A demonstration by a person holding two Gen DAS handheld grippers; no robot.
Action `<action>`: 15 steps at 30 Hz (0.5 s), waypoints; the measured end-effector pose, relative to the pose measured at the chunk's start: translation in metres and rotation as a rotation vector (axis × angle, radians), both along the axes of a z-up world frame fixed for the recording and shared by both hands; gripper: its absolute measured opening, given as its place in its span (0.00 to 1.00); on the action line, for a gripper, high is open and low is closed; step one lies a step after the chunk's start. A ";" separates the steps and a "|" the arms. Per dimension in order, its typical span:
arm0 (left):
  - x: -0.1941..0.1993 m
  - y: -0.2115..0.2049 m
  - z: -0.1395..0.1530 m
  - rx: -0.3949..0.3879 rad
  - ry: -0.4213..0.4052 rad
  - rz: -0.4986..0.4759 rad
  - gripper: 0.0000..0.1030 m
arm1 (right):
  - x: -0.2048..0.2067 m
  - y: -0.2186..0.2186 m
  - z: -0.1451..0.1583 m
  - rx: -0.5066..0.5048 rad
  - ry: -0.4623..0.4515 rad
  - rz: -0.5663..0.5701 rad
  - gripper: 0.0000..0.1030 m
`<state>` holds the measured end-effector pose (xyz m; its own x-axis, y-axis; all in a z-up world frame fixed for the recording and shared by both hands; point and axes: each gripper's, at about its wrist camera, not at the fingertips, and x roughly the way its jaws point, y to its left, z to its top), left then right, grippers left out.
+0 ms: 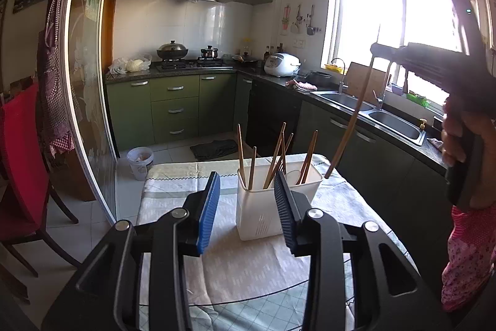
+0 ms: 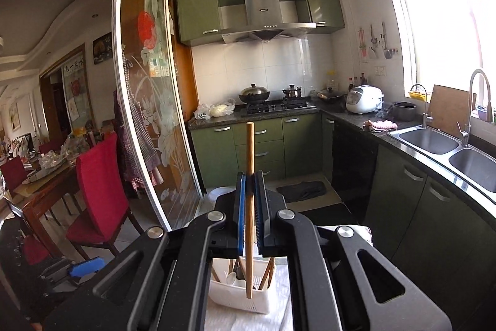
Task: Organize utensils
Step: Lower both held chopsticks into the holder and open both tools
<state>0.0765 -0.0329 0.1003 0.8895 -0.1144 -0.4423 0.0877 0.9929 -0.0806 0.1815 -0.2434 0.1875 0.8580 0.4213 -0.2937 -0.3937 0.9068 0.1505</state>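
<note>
Blue ribbed pads line the left gripper [image 1: 247, 191], whose jaws stand apart with nothing pressed between them; seen from its own camera, the white holder [image 1: 263, 207] shows in the gap beyond the pads. That holder stands upright on a pale patterned cloth [image 1: 248, 262] covering the table [image 1: 365, 207]. Several wooden chopsticks [image 1: 280, 157] lean in it at different angles, and the bowl of a white spoon [image 1: 293, 176] shows among them.

Up to the right in the same view, a hand [image 1: 458, 138] grips the handle of the right gripper [image 2: 250, 200], above the table's far right corner. Its jaws are clenched on a single chopstick [image 2: 249, 207]. From the left camera this stick slants down toward the holder's right side, its lower tip just outside the rim; whether it touches the rim I cannot tell. From the right camera the stick runs nearly upright between the pads, its lower end hanging over the holder below.

Past the table lie a tiled floor with a dark mat [image 1: 214, 149] and a small bin [image 1: 140, 162]. Farther back, green cabinets [image 1: 173, 110] carry a dark counter with a stove, a lidded wok [image 1: 172, 50] and a white rice cooker [image 1: 282, 64]. A steel double sink [image 1: 372, 114] sits under the bright window on the right. A red chair [image 1: 21, 151] stands at the left beside a glass sliding door [image 1: 90, 101].
</note>
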 end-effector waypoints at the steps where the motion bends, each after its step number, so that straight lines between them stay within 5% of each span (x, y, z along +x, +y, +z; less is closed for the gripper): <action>1: -0.003 0.001 -0.001 0.001 -0.003 0.000 0.37 | 0.009 0.005 -0.004 -0.005 0.007 -0.006 0.06; 15: -0.002 0.018 -0.045 -0.064 0.043 0.059 0.41 | 0.088 0.040 -0.130 -0.073 0.262 -0.017 0.06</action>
